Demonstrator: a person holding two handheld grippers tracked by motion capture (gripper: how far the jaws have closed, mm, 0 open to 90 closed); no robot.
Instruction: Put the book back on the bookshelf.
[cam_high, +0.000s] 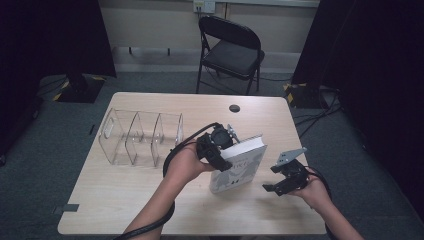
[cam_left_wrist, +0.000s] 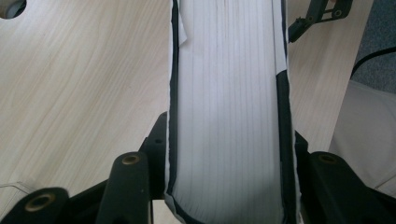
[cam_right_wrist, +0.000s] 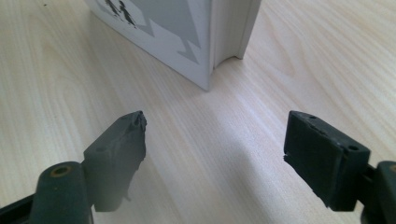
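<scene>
On the pale wooden table (cam_high: 125, 200) we see a clear plastic divider rack with upright partitions (cam_high: 142, 137) standing left of the work, just beside our left hand (cam_high: 184, 162). A small dark round plug (cam_high: 234, 108) sits in the tabletop near the far edge, and a black folding chair (cam_high: 231, 50) stands beyond the table, well apart from everything on it. Nothing lies between the rack and the book except our own left forearm and the cable trailing from it.

The front half of the table is bare on both sides of our arms, and the far right corner is open too. The right edge runs close beside our right hand.

The thick hardback book with a white and grey illustrated cover (cam_high: 239, 165) stands upright on the table near the middle, tilted a little, its white page block (cam_left_wrist: 229, 107) facing along the left gripper (cam_high: 216, 145). That gripper is clamped across the book's thickness, a black jaw pressing each cover. Our right gripper (cam_high: 286, 180) sits just right of the book, apart from it, low over the wood with its jaws spread wide and nothing between them.
</scene>
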